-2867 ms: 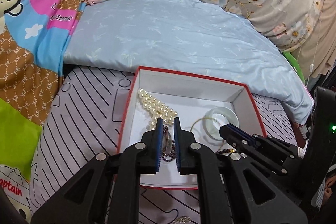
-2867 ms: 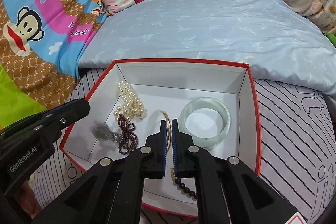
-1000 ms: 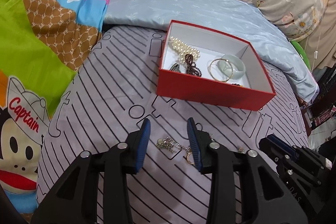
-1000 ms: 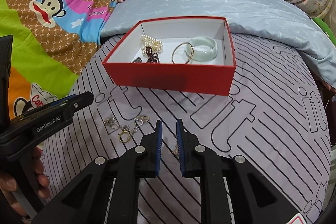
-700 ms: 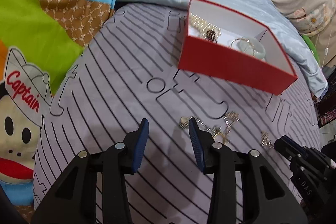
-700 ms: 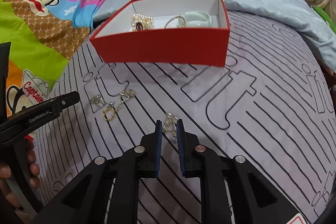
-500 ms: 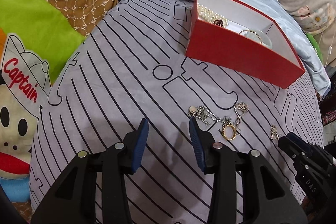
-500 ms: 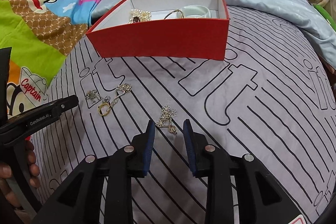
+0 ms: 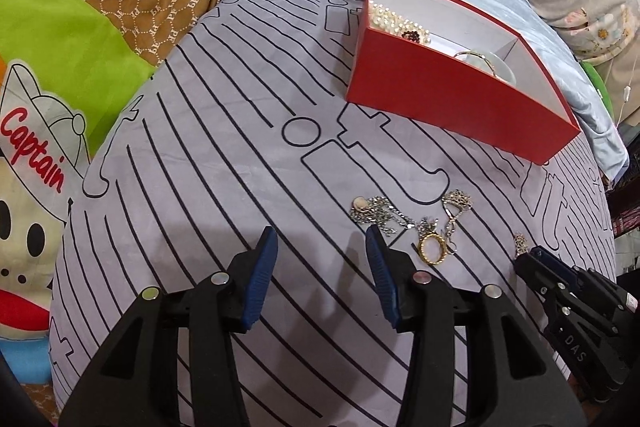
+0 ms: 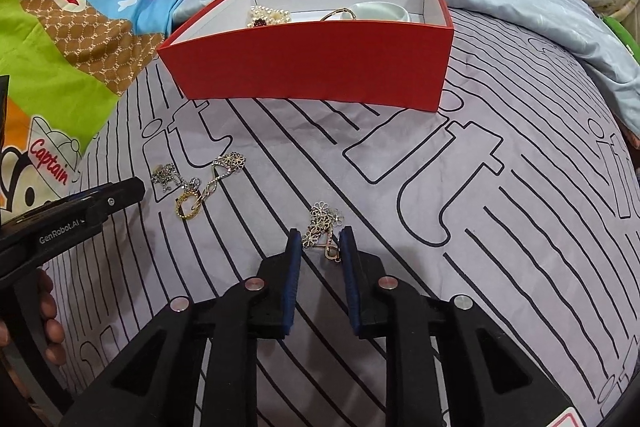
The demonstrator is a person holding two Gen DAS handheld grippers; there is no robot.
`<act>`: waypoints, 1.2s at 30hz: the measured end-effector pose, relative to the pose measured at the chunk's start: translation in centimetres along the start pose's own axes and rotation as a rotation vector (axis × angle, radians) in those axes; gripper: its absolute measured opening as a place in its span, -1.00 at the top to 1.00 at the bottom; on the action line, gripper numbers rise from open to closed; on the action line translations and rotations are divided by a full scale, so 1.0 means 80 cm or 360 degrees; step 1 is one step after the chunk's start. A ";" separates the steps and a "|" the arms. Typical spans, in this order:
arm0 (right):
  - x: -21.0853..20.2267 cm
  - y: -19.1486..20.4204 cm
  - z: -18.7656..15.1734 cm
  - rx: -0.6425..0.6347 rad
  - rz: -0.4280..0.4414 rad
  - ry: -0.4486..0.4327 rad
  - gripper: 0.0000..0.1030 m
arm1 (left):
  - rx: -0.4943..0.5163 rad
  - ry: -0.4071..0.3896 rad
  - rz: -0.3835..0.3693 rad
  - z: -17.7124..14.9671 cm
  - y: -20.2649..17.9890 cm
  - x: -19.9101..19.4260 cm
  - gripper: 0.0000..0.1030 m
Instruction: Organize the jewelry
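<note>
While parted wider, right gripper straddles flower earring

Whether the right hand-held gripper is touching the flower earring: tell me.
Cannot tell. In the right wrist view the open right hand-held gripper brackets the flower earring on the bedsheet; any gap at the pads is unclear.
</note>
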State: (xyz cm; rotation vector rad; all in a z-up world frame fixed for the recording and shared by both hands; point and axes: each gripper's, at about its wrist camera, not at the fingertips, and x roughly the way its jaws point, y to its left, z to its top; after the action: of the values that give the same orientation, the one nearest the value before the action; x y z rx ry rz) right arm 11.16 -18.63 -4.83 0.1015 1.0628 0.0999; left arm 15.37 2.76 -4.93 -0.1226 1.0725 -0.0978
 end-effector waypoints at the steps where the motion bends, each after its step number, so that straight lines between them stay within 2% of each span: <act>1: 0.000 -0.001 0.000 0.0004 0.0004 -0.0001 0.69 | 0.0004 0.0000 -0.0005 0.000 -0.001 0.000 0.14; 3: 0.000 -0.001 -0.001 0.0002 -0.0008 0.0002 0.86 | 0.0008 0.0003 -0.0010 -0.001 -0.004 0.000 0.14; 14: -0.008 -0.007 0.002 0.0034 0.0016 -0.0018 0.87 | 0.0058 -0.0013 -0.0121 0.002 -0.032 -0.010 0.14; 24: -0.013 -0.014 0.003 0.0061 0.0019 -0.0030 0.87 | 0.0205 0.0010 -0.0230 -0.010 -0.074 -0.008 0.17; 26: -0.013 -0.016 0.003 0.0065 0.0019 -0.0032 0.87 | 0.0230 0.0023 -0.0242 -0.013 -0.080 -0.004 0.43; 28: -0.013 -0.018 0.003 0.0071 0.0020 -0.0031 0.86 | 0.0254 0.0033 -0.0259 -0.015 -0.086 0.000 0.49; 34: -0.011 -0.022 0.003 0.0087 0.0033 -0.0025 0.86 | 0.0280 0.0043 -0.0281 -0.013 -0.093 0.008 0.92; 36: -0.011 -0.022 0.003 0.0086 0.0034 -0.0024 0.86 | 0.0281 0.0038 -0.0287 -0.011 -0.093 0.008 0.98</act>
State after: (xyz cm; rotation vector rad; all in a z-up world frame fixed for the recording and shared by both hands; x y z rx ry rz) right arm 10.97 -20.53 -4.20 0.1625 1.0494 0.0894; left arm 14.70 -4.73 -4.80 -0.0583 1.0703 -0.3562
